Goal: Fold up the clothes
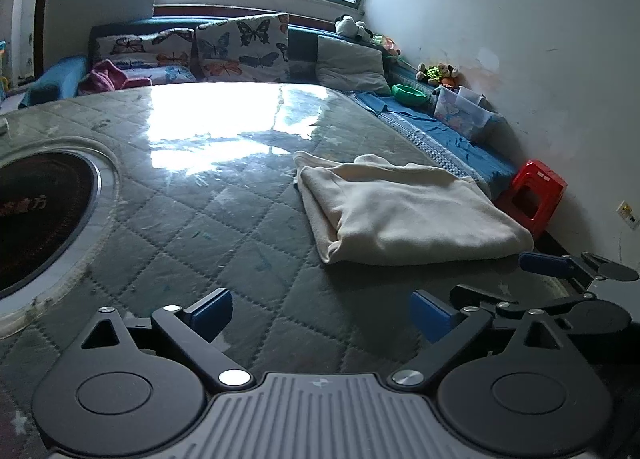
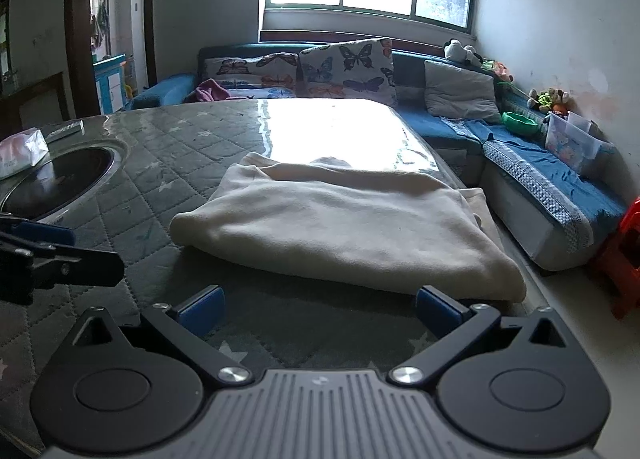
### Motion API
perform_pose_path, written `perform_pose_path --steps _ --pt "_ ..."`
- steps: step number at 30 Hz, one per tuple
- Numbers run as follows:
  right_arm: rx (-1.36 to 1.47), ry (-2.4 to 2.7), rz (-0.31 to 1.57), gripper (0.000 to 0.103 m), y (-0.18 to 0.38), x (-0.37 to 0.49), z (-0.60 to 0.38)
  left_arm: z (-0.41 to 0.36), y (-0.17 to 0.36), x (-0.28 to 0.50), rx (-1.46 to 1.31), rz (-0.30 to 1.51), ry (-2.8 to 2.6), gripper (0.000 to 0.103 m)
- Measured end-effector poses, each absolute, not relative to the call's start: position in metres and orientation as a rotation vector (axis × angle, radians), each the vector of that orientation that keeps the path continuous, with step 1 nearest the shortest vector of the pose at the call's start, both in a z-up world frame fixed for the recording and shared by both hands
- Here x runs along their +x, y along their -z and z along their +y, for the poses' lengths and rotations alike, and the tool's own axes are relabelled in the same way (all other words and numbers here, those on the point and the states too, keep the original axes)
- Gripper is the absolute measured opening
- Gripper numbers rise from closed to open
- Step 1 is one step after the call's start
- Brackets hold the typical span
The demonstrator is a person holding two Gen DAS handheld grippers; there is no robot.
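A cream garment (image 1: 408,211) lies folded into a thick rectangle on the quilted green table cover (image 1: 208,227), toward its right side. My left gripper (image 1: 322,313) is open just short of the garment's near left corner, with nothing between its blue pads. In the right wrist view the same garment (image 2: 340,227) fills the middle, and my right gripper (image 2: 320,309) stands open right at its near edge, apart from the cloth. One blue finger (image 1: 544,264) of the right gripper shows beside the garment's near right corner. A left gripper finger (image 2: 40,233) enters from the left edge.
A round black inset plate (image 1: 36,215) sits in the table at the left, with a tissue pack (image 2: 20,153) beyond it. A blue corner sofa (image 2: 520,163) with butterfly cushions (image 2: 344,67) wraps the far and right sides. A red stool (image 1: 536,195) stands by the wall.
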State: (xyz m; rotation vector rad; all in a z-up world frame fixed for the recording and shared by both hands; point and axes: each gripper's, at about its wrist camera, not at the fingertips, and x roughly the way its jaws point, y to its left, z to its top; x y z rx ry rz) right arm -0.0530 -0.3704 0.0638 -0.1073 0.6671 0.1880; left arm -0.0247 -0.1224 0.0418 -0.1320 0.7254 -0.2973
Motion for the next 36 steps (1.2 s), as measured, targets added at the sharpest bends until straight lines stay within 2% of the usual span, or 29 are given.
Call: perform_pose_path --steps 10,36 --pt "-0.097 -0.169 0.664 0.103 -0.066 -0.068 -0.369 -0.121 -0.042 -0.044 -0.113 0.696 0.28 0.103" --pt "-0.014 -0.099 0.641 0.103 -0.07 -0.107 -0.371 -0.134 -0.046 -0.076 -0.071 0.651 0.299 0.103"
